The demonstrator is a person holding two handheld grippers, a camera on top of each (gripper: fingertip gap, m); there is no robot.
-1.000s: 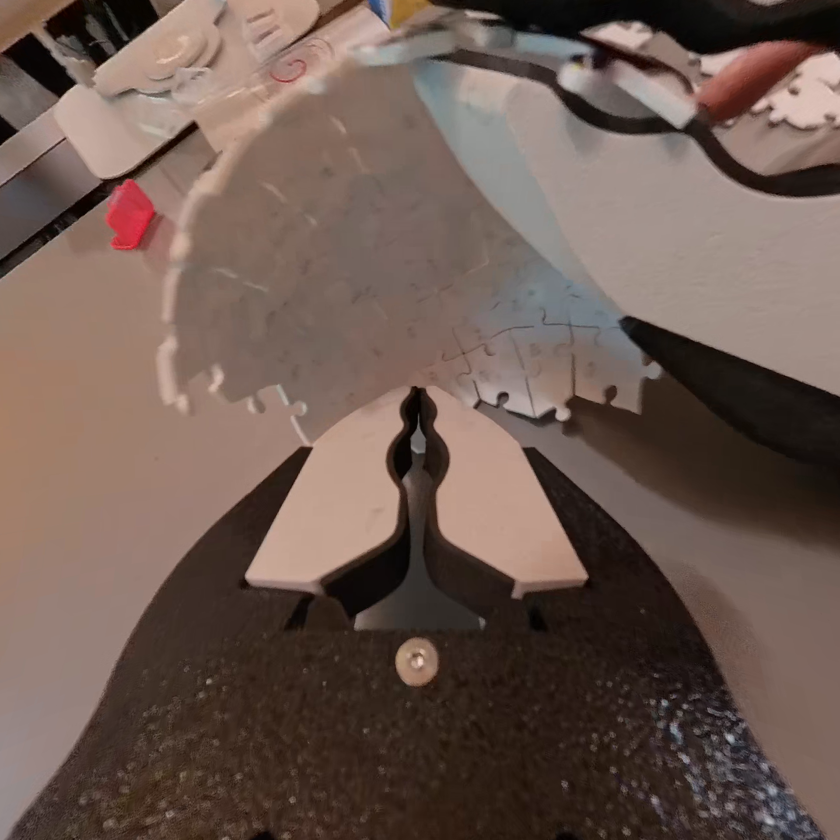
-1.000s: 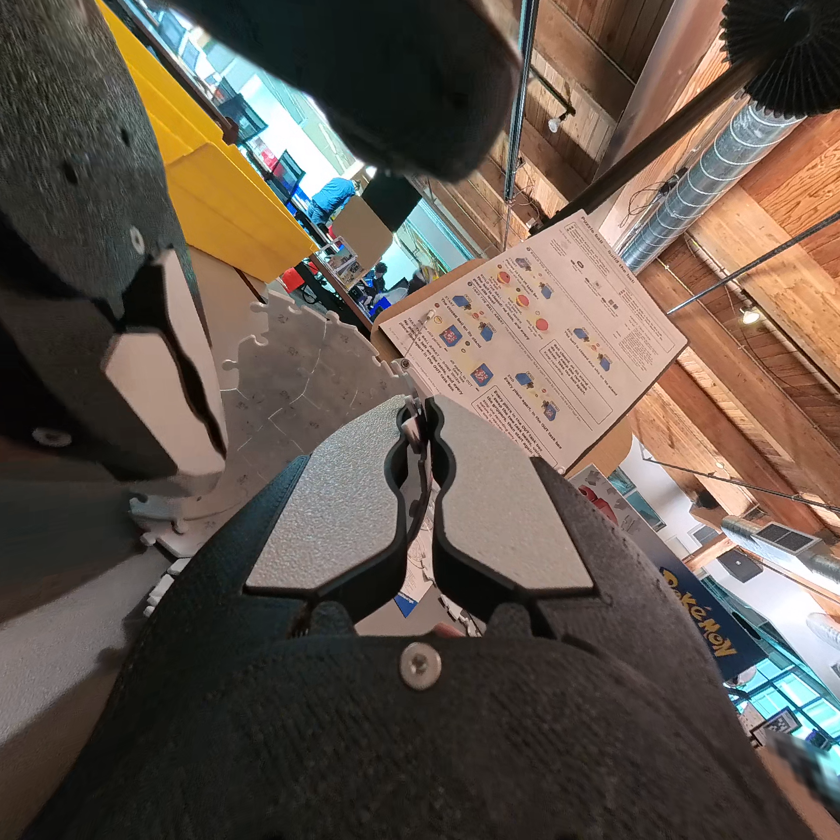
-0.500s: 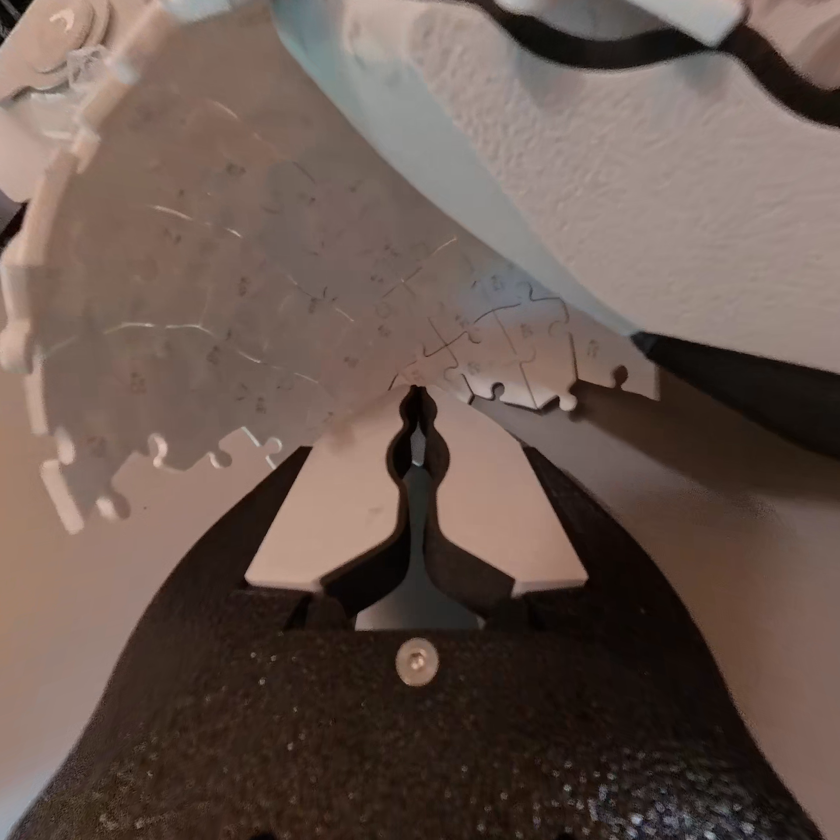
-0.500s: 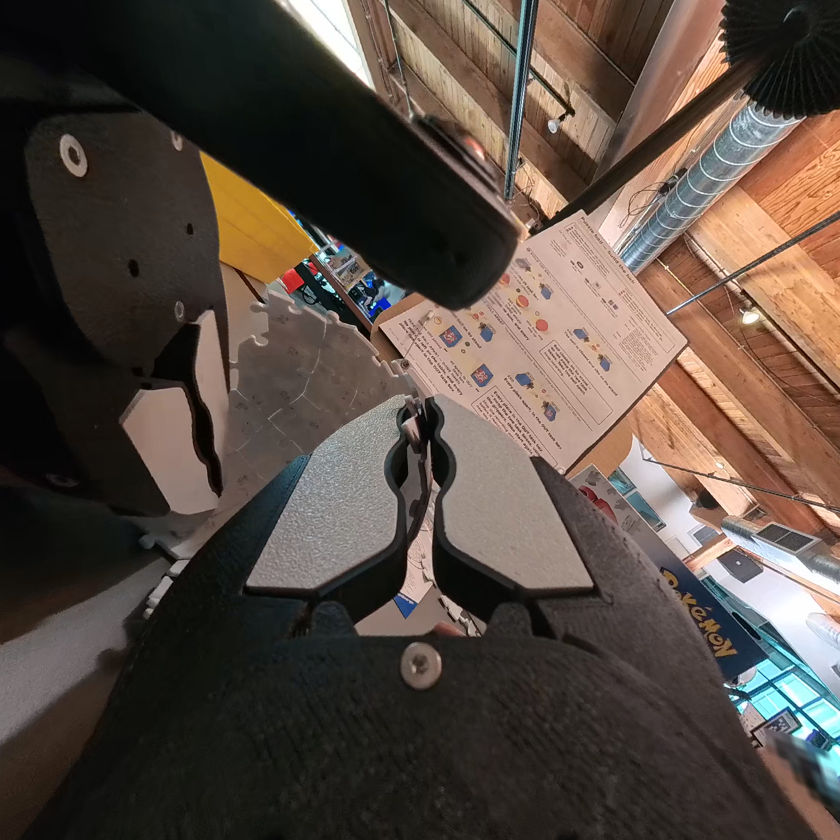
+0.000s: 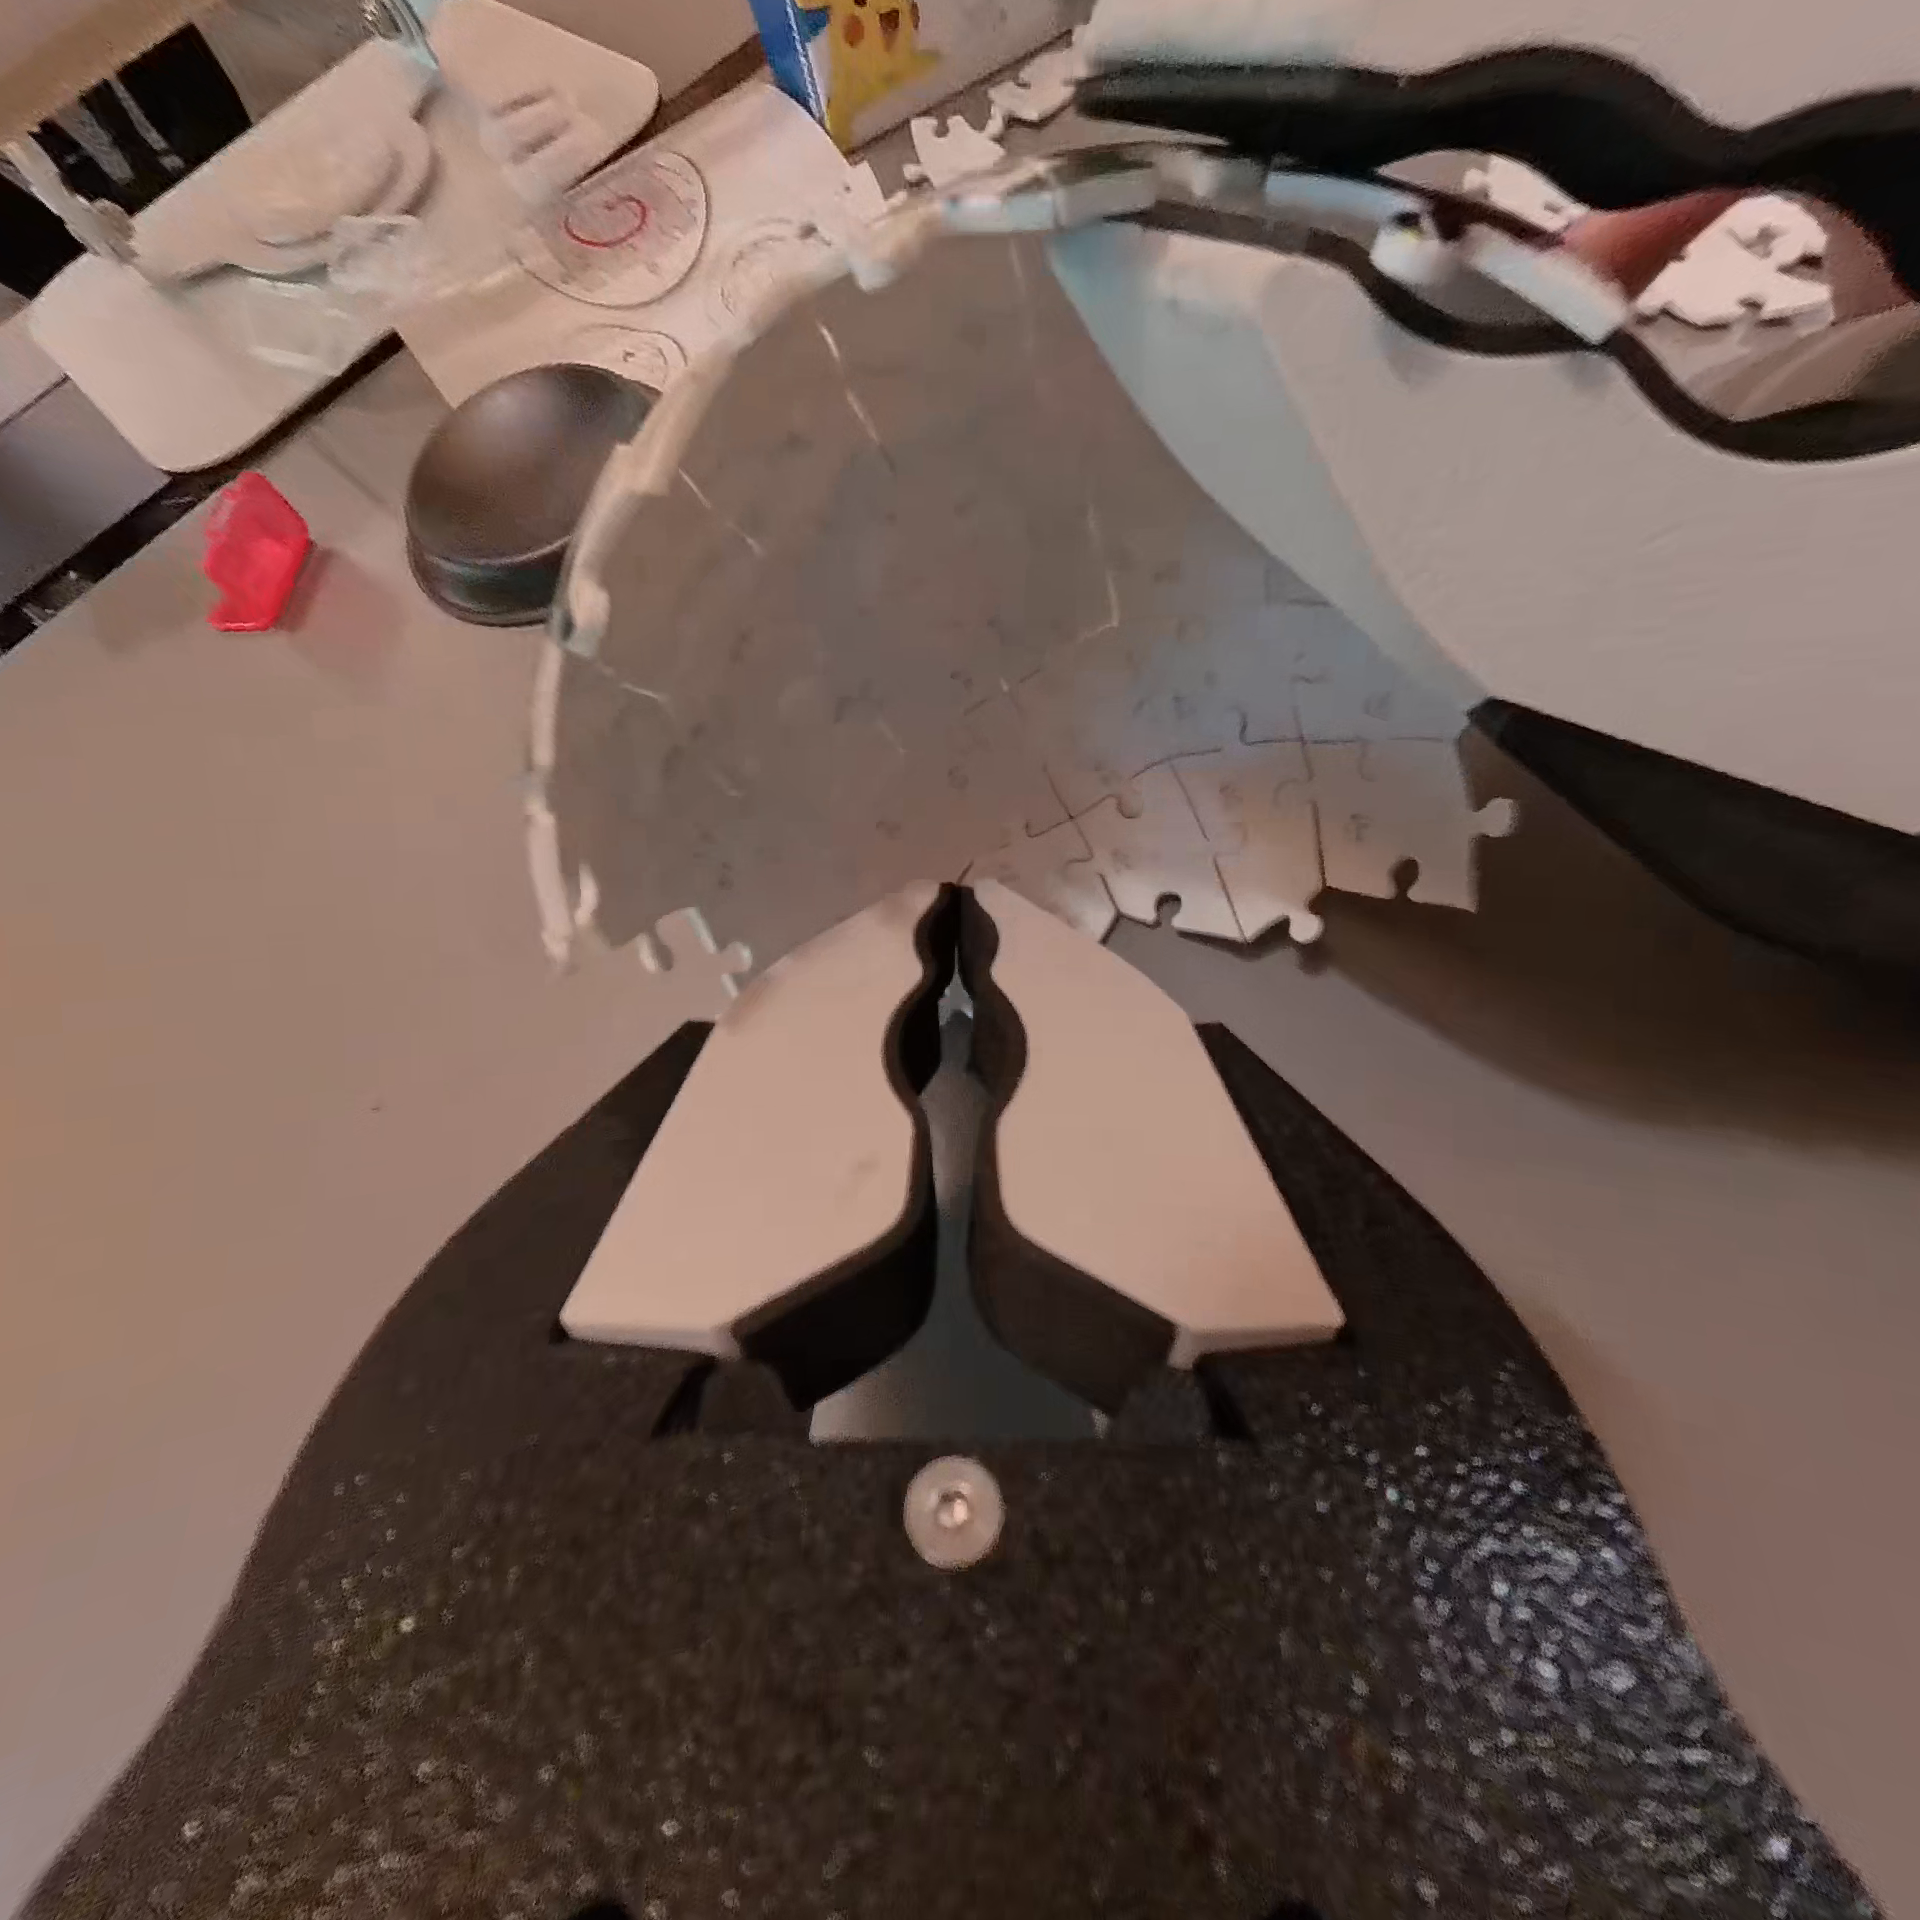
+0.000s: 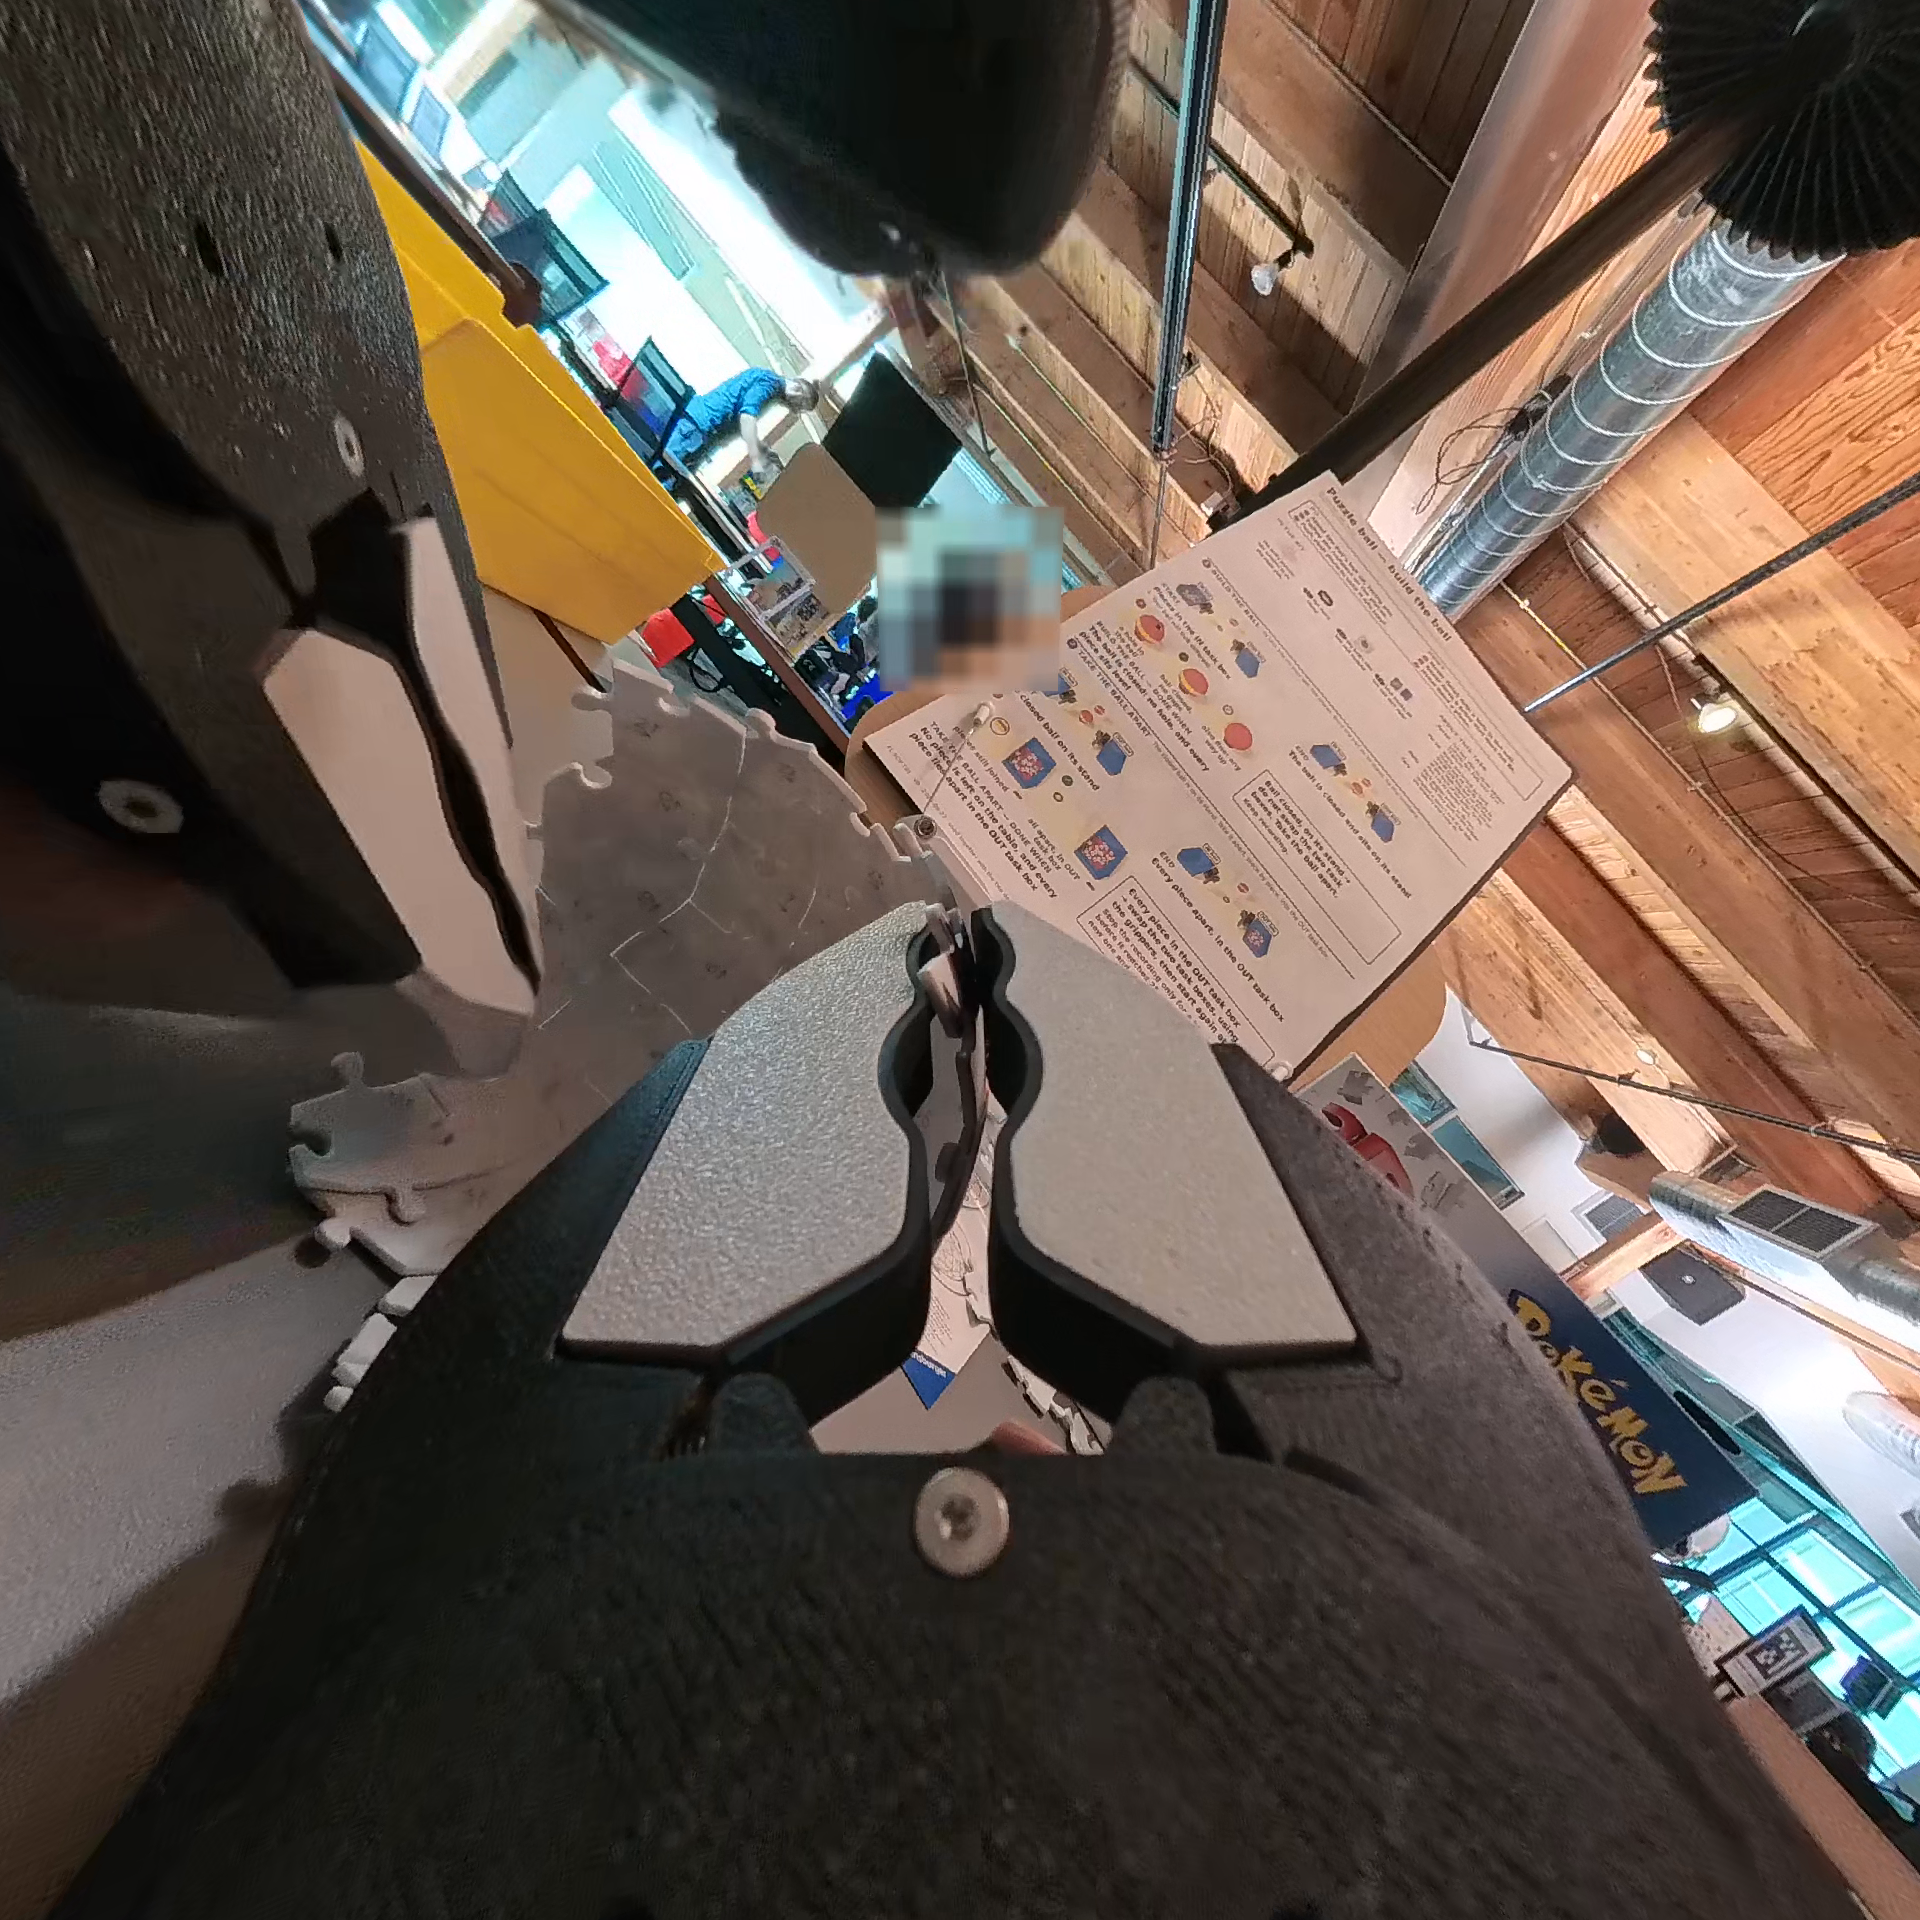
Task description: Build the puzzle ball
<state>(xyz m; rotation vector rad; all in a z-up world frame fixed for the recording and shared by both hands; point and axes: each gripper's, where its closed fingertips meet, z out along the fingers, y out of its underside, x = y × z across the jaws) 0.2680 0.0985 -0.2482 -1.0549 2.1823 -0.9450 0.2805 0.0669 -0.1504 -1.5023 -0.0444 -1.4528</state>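
Observation:
My left gripper (image 5: pixel 954 906) is shut on the lower rim of the curved puzzle ball shell (image 5: pixel 883 623), whose grey inner side faces the camera. The shell is held above the table (image 5: pixel 260 1039). My right gripper (image 5: pixel 1101 177) comes in from the upper right, at the shell's top rim. In the right wrist view the right gripper (image 6: pixel 961 925) is shut on a thin puzzle piece (image 6: pixel 948 982), seen edge-on against the shell (image 6: pixel 707 883). Whether the piece is locked in, I cannot tell. The left gripper (image 6: pixel 525 977) holds the shell from the left.
A dark dome-shaped stand (image 5: pixel 499 520) and a red block (image 5: pixel 255 556) sit on the table at left. White trays (image 5: pixel 260 239), a printed box (image 5: pixel 862 62) and loose white pieces (image 5: pixel 1745 260) lie behind. An instruction sheet (image 6: pixel 1299 727) and yellow bins (image 6: pixel 520 447) show beyond. The tips of one gripper are about 10 cm away from the tips of the other.
The left gripper and the shell tilted left and close to the camera, then swung back, and the dome stand came into view. Both grippers stayed shut.

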